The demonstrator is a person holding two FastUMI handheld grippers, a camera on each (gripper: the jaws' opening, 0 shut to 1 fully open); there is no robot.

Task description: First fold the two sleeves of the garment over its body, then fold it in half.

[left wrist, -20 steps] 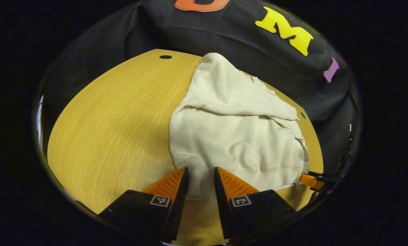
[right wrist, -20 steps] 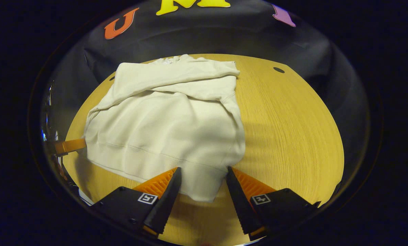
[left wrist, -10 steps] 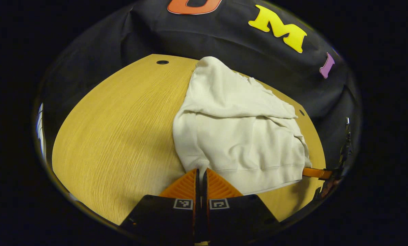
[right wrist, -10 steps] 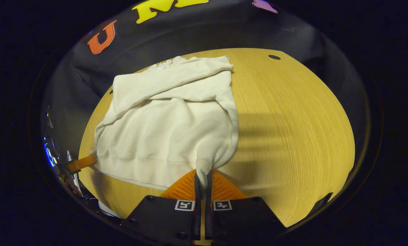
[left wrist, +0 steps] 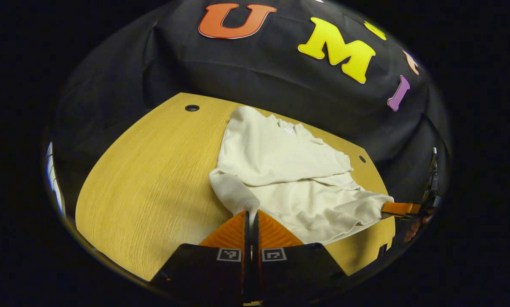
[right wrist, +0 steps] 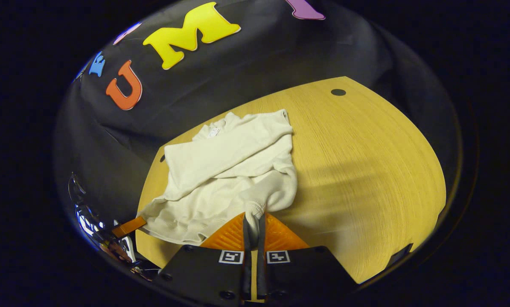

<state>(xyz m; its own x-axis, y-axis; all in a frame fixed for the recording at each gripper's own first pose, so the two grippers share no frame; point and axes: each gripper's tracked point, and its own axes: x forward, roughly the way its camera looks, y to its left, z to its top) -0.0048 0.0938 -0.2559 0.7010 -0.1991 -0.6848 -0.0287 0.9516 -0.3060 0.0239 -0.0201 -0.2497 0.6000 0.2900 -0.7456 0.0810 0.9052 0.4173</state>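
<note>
While both claws pinch its hem — left claw [left wrist: 249, 218] | right claw [right wrist: 253, 221] | garment [left wrist: 289, 179] lifted off table [left wrist: 152, 179].

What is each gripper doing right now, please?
Left gripper: closed on the garment's hem corner.
Right gripper: closed on the other hem corner.

A garment [left wrist: 280, 170] lies on the bench [left wrist: 152, 179], its collar end toward the booth wall [left wrist: 255, 81] behind and its hem end toward the near edge. Both sleeves lie folded across its body. The left hand-held gripper [left wrist: 250, 217] pinches the hem's left corner and the right hand-held gripper [right wrist: 253, 219] its right corner — each corner is raised off the bench. In the left gripper view the bare bench spreads to the garment's left; in the right gripper view, to its right. A small hole [left wrist: 191, 108] sits near the bench's far edge — beside the wall.
</note>
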